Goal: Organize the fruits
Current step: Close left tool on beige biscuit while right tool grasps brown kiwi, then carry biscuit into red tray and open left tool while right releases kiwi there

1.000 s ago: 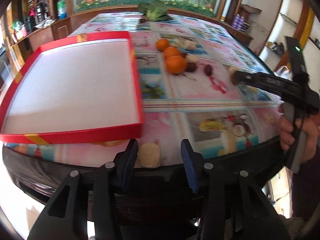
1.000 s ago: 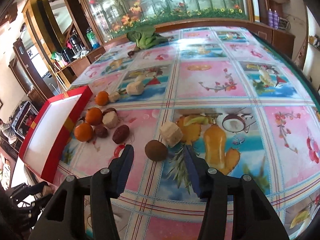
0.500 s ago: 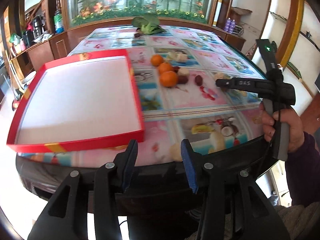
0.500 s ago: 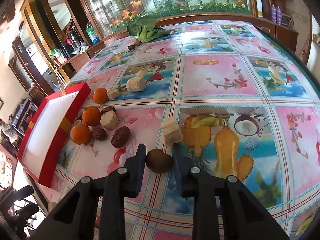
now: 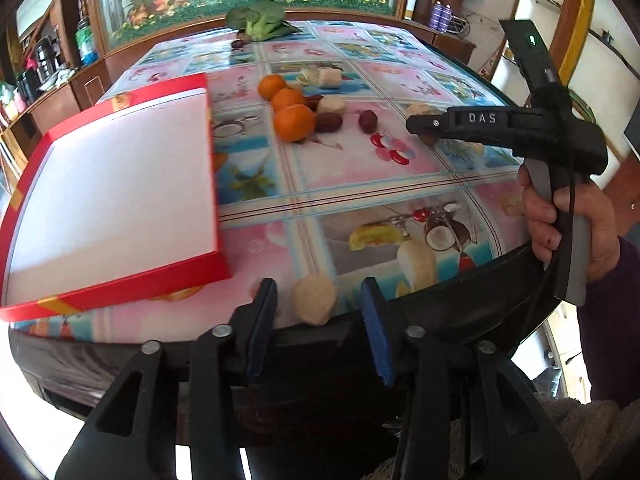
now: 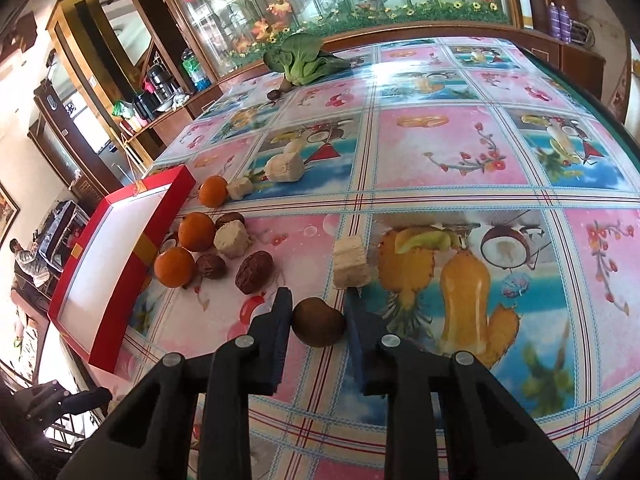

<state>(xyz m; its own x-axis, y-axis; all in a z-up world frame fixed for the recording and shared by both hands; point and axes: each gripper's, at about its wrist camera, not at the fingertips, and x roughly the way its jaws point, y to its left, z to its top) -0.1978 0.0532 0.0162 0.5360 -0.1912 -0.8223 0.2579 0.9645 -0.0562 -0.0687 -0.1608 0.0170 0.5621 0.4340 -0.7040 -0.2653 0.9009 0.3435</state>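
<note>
- The right gripper [image 6: 318, 314] is held low over the table [image 6: 460, 160], its fingers [image 6: 280, 320] narrowed around a brown fruit [image 6: 318, 322]; the pads appear to touch it on both sides, and the fruit seems to rest on the cloth.
- A pale block [image 6: 350, 262] lies just beyond the right finger tip.
- Left of it, three oranges [image 6: 196, 231] are grouped with dark dates [image 6: 254, 272] and another pale block [image 6: 232, 239], close beside the red box [image 6: 116, 292].
- The box is seen at the table's left edge, its white inside bare.
- Two more pale blocks [image 6: 285, 168] lie farther back, and a leafy green [image 6: 304, 60] sits at the far end with a small dark fruit beside it.
- The left gripper [image 5: 318, 304] is held at the near table edge, its fingers [image 5: 264, 316] wide apart.
- A pale round piece [image 5: 313, 300] lies between them on the table edge, touched by neither finger.
- In the left view, the right gripper's handle is seen clasped by a hand [image 5: 568, 232] in a dark sleeve.
</note>
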